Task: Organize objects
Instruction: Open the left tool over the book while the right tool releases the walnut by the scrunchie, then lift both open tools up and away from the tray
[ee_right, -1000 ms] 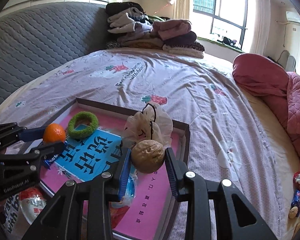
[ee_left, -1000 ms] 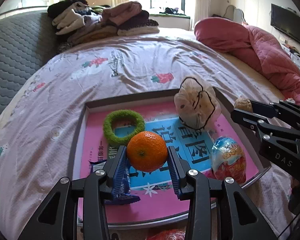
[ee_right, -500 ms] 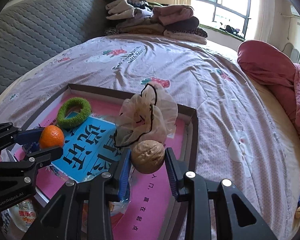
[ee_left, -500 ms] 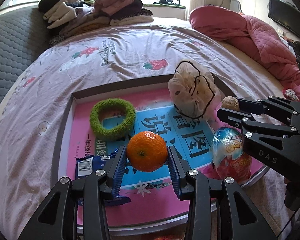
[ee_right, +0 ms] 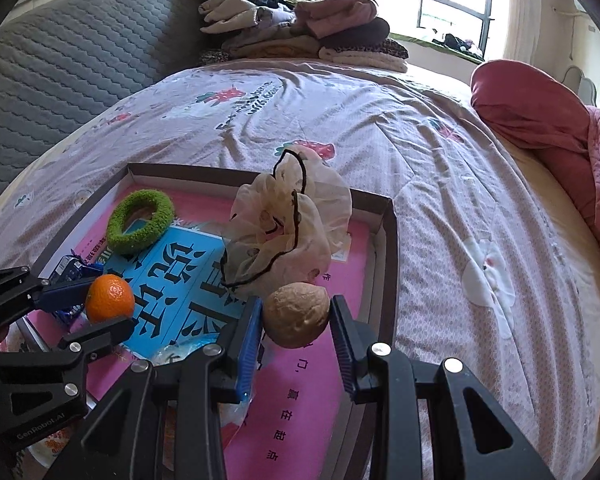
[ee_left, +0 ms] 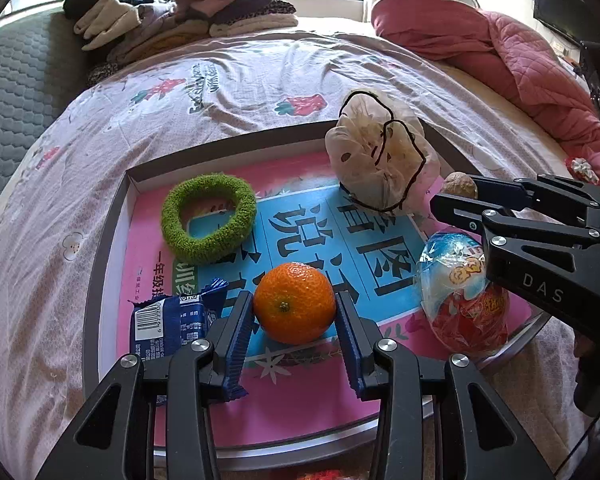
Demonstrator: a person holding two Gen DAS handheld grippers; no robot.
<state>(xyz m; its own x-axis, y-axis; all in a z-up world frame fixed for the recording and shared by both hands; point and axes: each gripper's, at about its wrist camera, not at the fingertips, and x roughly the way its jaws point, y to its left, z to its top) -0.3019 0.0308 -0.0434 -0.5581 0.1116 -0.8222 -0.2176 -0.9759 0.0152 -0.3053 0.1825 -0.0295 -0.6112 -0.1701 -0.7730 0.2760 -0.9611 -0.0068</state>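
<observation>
Both grippers have come down closer over the shallow box [ee_left: 112,240] since a second ago, and I now see more of its pink and blue printed floor. My left gripper [ee_left: 295,330] is clamped on the orange [ee_left: 295,302], blue pads pressing both its sides, above the near middle of the box. My right gripper [ee_right: 296,326] is clamped on the walnut [ee_right: 296,315], hanging over the box's right part, just inside its right wall. Free floor lies between the green fuzzy ring [ee_left: 209,218] at the far left, the blue snack packet [ee_left: 168,322] at the near left, the gauzy scrunchie [ee_left: 380,156] at the far right and the foil-wrapped egg [ee_left: 462,292] at the near right edge. Around the box the bedsheet [ee_right: 380,120] is open up to the folded clothes [ee_right: 300,28] and the pink quilt [ee_left: 500,52].
</observation>
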